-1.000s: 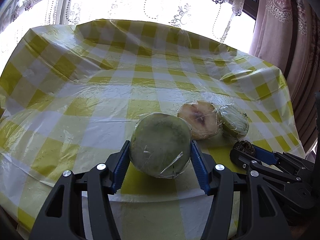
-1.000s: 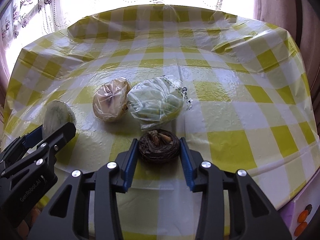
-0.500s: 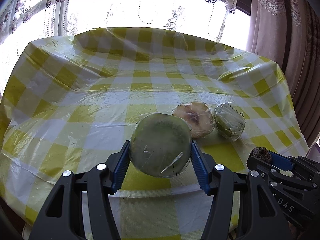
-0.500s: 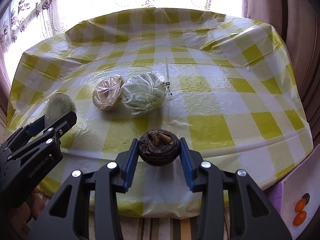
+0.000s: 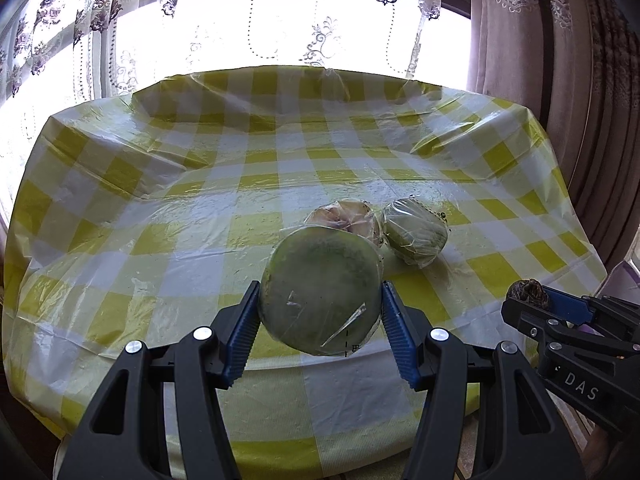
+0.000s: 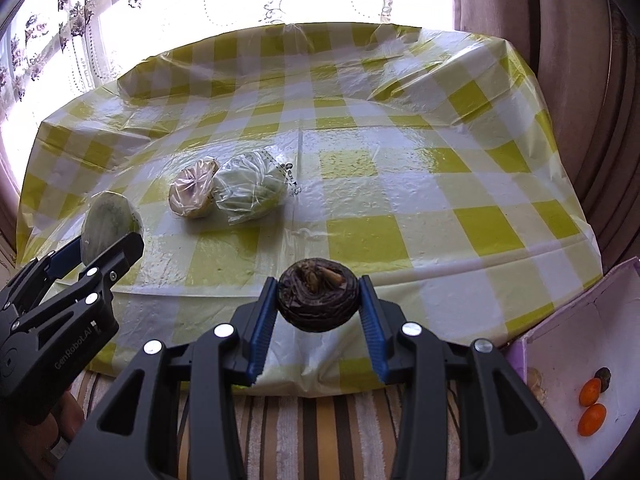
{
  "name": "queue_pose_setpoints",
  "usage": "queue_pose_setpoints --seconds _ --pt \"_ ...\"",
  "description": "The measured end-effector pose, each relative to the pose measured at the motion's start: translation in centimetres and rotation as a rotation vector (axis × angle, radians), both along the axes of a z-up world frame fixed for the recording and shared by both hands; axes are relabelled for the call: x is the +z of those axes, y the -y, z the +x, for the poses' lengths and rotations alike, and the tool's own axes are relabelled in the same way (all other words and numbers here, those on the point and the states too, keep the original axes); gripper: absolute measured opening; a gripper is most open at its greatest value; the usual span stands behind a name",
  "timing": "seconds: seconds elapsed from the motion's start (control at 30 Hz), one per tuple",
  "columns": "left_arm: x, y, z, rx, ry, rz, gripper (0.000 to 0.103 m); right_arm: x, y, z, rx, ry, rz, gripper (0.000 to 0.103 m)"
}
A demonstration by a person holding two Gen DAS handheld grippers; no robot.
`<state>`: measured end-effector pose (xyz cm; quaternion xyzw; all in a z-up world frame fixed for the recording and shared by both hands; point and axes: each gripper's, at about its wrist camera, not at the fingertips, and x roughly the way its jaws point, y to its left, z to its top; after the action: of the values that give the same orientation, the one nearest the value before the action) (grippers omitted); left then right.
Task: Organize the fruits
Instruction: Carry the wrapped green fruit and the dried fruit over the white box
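Both grippers carry fruit clear of the table (image 6: 400, 184): left gripper (image 5: 320, 320) clamps the wrapped green melon half (image 5: 320, 296), right gripper (image 6: 318, 300) pinches a dark mangosteen (image 6: 318, 296) — probably bound for the box (image 6: 580, 368) at four o'clock.

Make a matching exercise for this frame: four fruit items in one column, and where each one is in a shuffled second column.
Items
1. wrapped green melon half
2. dark brown round fruit
3. bagged green fruit
4. small orange fruits

Places
A. in the purple box beside the table
B. held in the right gripper
C. on the checked tablecloth, touching a wrapped tan cut fruit
D. held in the left gripper

Pairs: 1-D, 2-B, 3-C, 4-A
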<state>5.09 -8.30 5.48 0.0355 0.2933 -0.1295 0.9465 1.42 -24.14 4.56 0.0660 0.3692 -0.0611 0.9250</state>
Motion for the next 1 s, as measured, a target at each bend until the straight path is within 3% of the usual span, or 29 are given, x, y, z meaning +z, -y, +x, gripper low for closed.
queue_pose_setpoints --seconds 0.27,1.0 --pt "0.3 1.9 -1.2 -0.034 0.001 0.016 0.057 1.3 1.7 -1.9 -0.033 0.04 -0.028 0.041" --pt "0.9 8.6 -4.1 -0.173 0.015 0.08 0.057 1.2 10.4 -7.3 -0.211 0.026 0.021 0.041"
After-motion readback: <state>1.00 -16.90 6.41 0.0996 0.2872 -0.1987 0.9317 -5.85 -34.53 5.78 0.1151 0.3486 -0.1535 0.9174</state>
